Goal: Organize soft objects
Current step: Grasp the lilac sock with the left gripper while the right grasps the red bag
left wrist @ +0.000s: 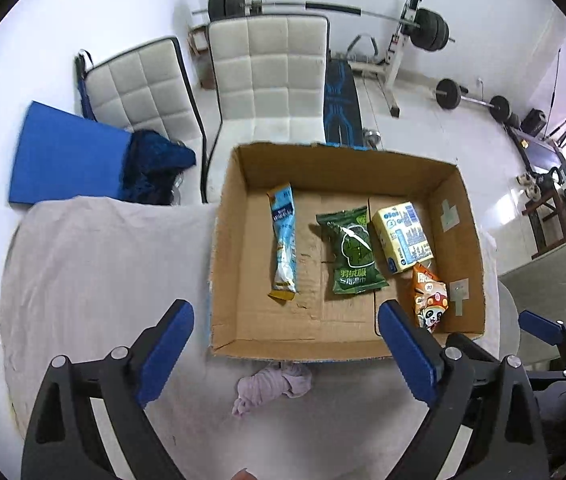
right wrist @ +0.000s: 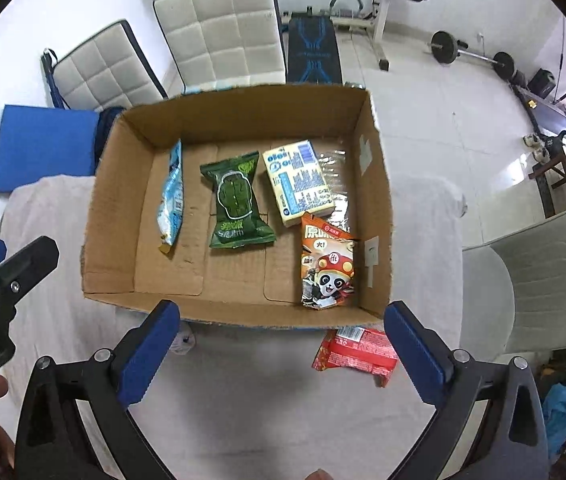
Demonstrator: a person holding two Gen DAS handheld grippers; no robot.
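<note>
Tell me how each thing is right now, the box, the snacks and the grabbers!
cardboard box: open, on the table.
light blue packet: flat inside the box.
green packet: flat inside.
yellow pack: inside.
panda snack bag: inside, crumpled.
red packet: outside, on the cloth.
purple cloth: outside, bunched up.
left gripper: open, empty.
right gripper: open, empty.

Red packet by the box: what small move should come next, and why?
Probably lower the right gripper onto the red packet. It lies on the cloth outside the cardboard box, both grippers are open and empty, and the right one is nearest.
</note>
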